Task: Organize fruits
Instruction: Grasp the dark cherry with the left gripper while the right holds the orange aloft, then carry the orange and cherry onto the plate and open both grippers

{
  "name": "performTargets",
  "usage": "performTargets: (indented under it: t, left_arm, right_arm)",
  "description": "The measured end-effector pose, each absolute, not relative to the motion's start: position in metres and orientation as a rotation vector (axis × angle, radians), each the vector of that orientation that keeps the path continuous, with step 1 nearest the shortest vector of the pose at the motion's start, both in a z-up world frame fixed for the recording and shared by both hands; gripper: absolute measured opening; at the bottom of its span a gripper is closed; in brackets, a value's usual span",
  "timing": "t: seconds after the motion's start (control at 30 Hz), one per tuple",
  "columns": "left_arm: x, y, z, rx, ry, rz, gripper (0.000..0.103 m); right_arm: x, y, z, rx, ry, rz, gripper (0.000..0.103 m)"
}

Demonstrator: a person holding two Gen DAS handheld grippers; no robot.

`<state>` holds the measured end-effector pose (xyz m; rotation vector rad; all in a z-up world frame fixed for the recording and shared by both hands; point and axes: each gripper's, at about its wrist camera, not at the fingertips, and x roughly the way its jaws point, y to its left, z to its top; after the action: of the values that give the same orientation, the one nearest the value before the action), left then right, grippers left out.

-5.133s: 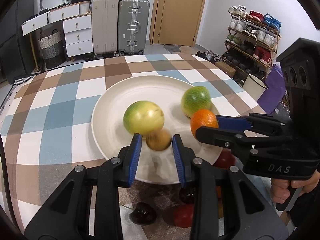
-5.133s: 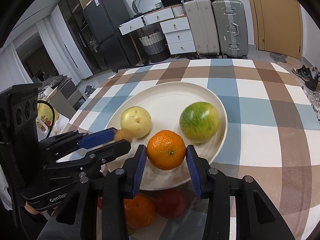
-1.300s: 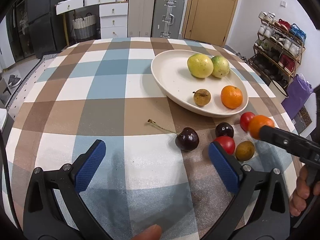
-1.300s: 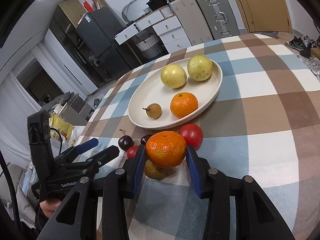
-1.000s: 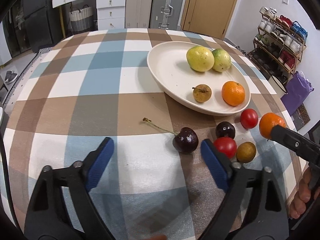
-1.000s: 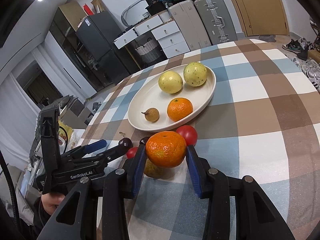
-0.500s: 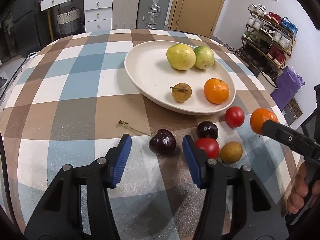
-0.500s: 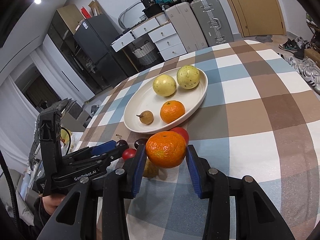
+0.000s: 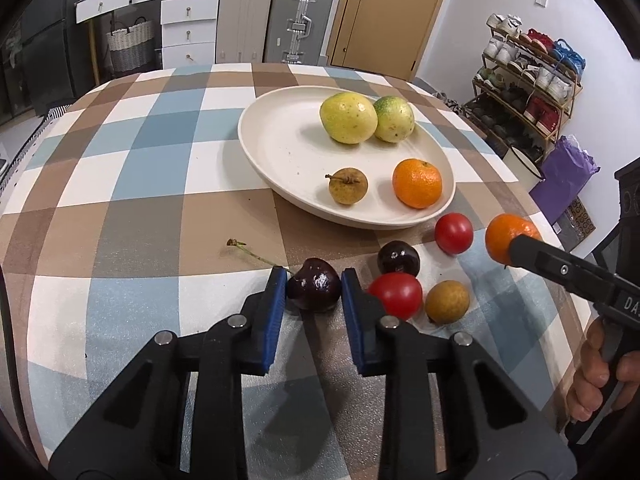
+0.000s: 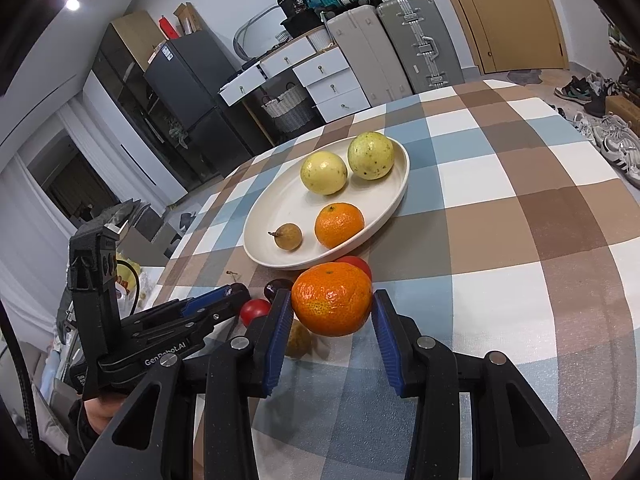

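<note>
Closed since earlier, left tool (image 9: 314, 286) pinches glossy dark cherry (image 9: 315, 290).

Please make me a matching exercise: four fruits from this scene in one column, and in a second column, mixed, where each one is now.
Fruits:
1. dark cherry with the stem
2. orange off the plate
3. small brown stemmed fruit
4. round red fruit nearest the plate

Places:
A. lying on the white plate
B. between the left gripper pads
C. lying loose on the checked tablecloth
D. held by the right gripper

Pairs: 1-B, 2-D, 3-A, 4-C
</note>
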<state>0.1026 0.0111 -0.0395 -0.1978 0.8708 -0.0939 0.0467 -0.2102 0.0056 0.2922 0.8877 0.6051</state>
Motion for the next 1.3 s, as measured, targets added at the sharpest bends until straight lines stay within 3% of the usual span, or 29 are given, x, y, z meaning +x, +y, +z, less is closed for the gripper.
performTargets:
  t: [1.3]
  left_arm:
    - [0.118,0.022,0.059,-0.143,0.628,-0.072,0.025]
  right_arm:
    - [0.092,-0.193,0.050,0.211,0.752,0.677,0.041]
